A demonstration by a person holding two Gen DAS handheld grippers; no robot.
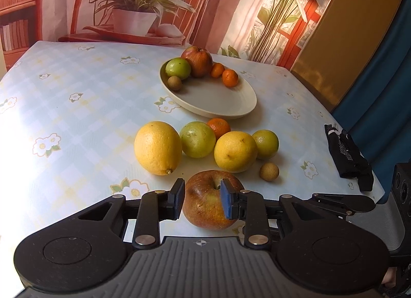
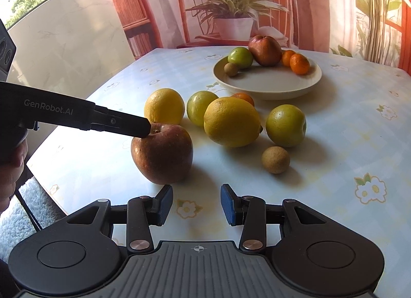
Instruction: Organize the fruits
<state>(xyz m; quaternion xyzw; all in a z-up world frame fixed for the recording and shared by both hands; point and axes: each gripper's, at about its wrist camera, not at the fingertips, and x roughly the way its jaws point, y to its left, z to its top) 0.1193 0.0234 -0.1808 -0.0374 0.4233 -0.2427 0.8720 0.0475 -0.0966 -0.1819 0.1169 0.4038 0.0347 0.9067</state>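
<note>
Low in the centre of the left wrist view: holds the left claw (image 1: pixel 203 187) down on the top of a red apple (image 1: pixel 205 210), jaws only narrowly parted, one finger beside the stem hollow and the other over it. Cannot tell whether the pads grip the fruit or merely lie against it. Leaves that apple sitting on the flowered tabletop (image 1: pixel 77 118).

Just above it in the frame, a cluster of loose fruit: a large lemon (image 1: pixel 158 147), a green fruit (image 1: pixel 197 140), a second lemon (image 1: pixel 235 151) and a second green fruit (image 1: pixel 265 143), with a mandarin (image 1: pixel 219 125) behind them and a small brown fruit (image 1: pixel 269 171) to the lower right.

Higher up, a cream plate (image 1: pixel 218 102) with a green apple, a red apple, two mandarins and a brown fruit along its far rim. Near the right edge, a black glove (image 1: pixel 349 154).

Low in the right wrist view: holds the right claw (image 2: pixel 196 190) parted over bare tabletop, nothing between its pads, the red apple just up and to the left.
</note>
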